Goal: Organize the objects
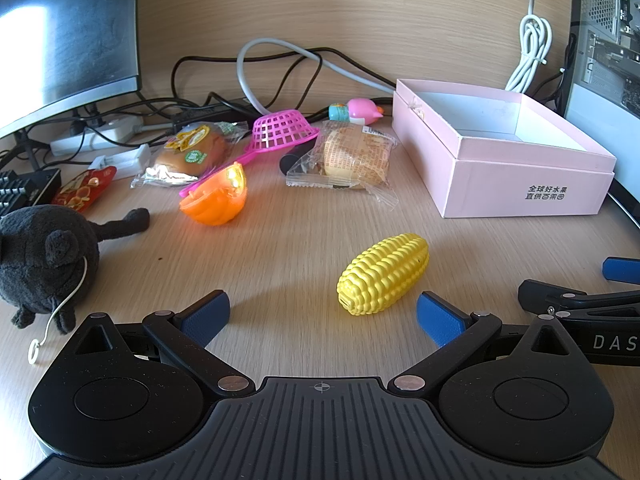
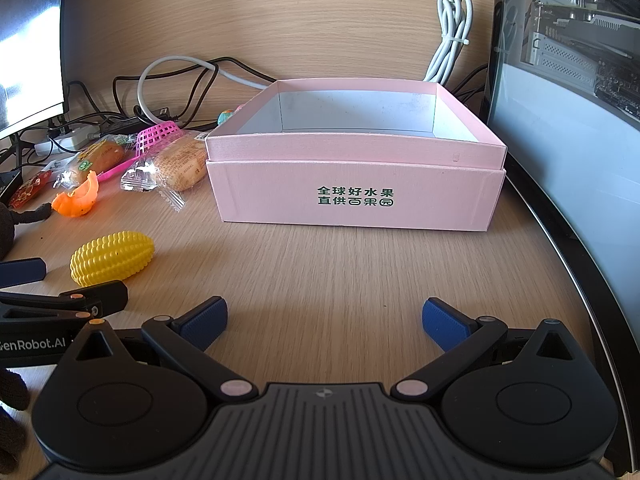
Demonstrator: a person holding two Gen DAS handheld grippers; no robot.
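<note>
Yellow plastic corn (image 1: 383, 274) lies on the wooden desk (image 1: 280, 240), just ahead of the left gripper (image 1: 323, 314), whose blue-padded jaws stand wide apart and hold nothing. From the right wrist, the right gripper (image 2: 325, 317), equally spread and unladen, faces the open pink box (image 2: 356, 184), the corn (image 2: 112, 258) well to its left.

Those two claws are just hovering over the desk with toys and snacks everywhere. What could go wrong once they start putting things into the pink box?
The yellow toy corn is rounded and might roll or slip from the open left gripper. The wrapped bun has slick crinkly plastic that may slide or crush. The pink box looks light, so the open right gripper could nudge it.
</note>
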